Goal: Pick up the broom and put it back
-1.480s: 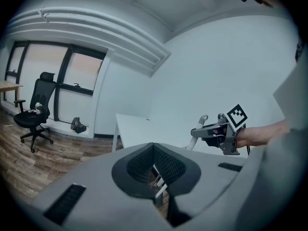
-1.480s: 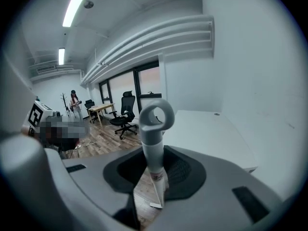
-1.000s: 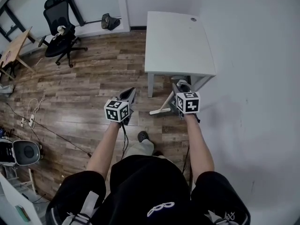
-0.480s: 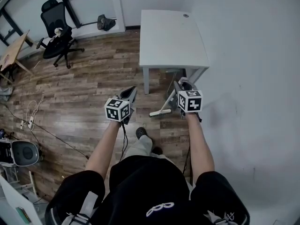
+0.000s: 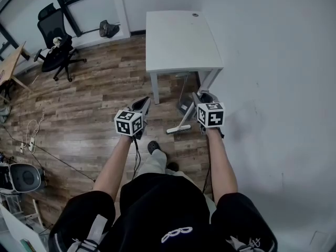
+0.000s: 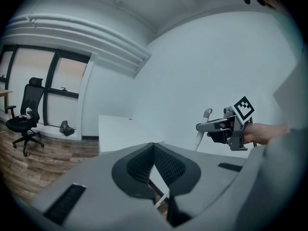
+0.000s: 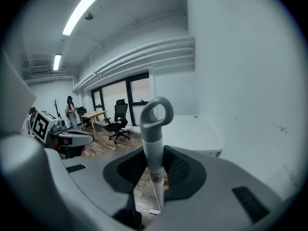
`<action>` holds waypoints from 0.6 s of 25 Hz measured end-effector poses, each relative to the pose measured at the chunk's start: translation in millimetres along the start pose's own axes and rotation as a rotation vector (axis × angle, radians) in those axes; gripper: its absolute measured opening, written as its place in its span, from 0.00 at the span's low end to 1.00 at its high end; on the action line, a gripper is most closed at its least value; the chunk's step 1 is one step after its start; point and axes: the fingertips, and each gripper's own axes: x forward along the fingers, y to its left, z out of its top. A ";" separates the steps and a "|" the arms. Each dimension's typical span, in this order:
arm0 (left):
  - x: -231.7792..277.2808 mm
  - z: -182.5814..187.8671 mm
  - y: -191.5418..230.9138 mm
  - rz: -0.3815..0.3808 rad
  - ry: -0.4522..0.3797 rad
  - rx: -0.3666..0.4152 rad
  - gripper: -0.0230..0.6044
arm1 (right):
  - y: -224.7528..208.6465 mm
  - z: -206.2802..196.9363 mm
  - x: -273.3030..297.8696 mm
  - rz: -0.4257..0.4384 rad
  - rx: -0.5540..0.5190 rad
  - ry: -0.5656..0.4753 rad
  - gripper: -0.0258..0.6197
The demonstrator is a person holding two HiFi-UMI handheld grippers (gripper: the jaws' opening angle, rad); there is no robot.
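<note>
1. Right gripper (image 5: pixel 201 96): jaws partly open and clamped on the broom (image 5: pixel 181 124). In the right gripper view the white shaft runs up between the ribbed pads. Its grey hanging loop stands clear above them.
2. Broom is tilted: the top of the handle is in the grip, and the white head is low over the wood floor (image 5: pixel 94 98). In the head view the head lies between the two grippers, just in front of the white table (image 5: pixel 181 41). Whether the head touches the floor: cannot tell.
3. Left gripper (image 5: pixel 144 103): jaws closed together, pads meeting at the tips, nothing between them. It is held beside the right one, left of the broom and apart from it.
4. Table stands against the white wall (image 5: pixel 273 88), its near right leg close to the right gripper.
5. Grey upright object (image 5: pixel 185 107) sits under the table, just beyond the broom head. It is possibly a dustpan, but too small to confirm.
6. Farther left: black office chair (image 5: pixel 52 54) near the windows, wooden desk (image 5: pixel 8 67) at the frame edge, and a power strip with cable (image 5: pixel 23 140) on the floor.
7. Person: bare forearms, dark clothing, one shoe (image 5: pixel 153 147) on the floor below the grippers.
</note>
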 end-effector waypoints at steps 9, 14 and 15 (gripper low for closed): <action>5.6 -8.5 -41.1 -0.051 0.009 0.018 0.05 | -20.9 -27.8 -39.4 -0.049 0.029 0.005 0.22; 9.7 -13.0 -61.3 -0.086 0.016 0.026 0.05 | -31.3 -41.8 -54.9 -0.068 0.043 0.006 0.22; 10.0 -13.7 -63.9 -0.090 0.018 0.027 0.05 | -33.0 -43.8 -57.8 -0.073 0.046 0.006 0.22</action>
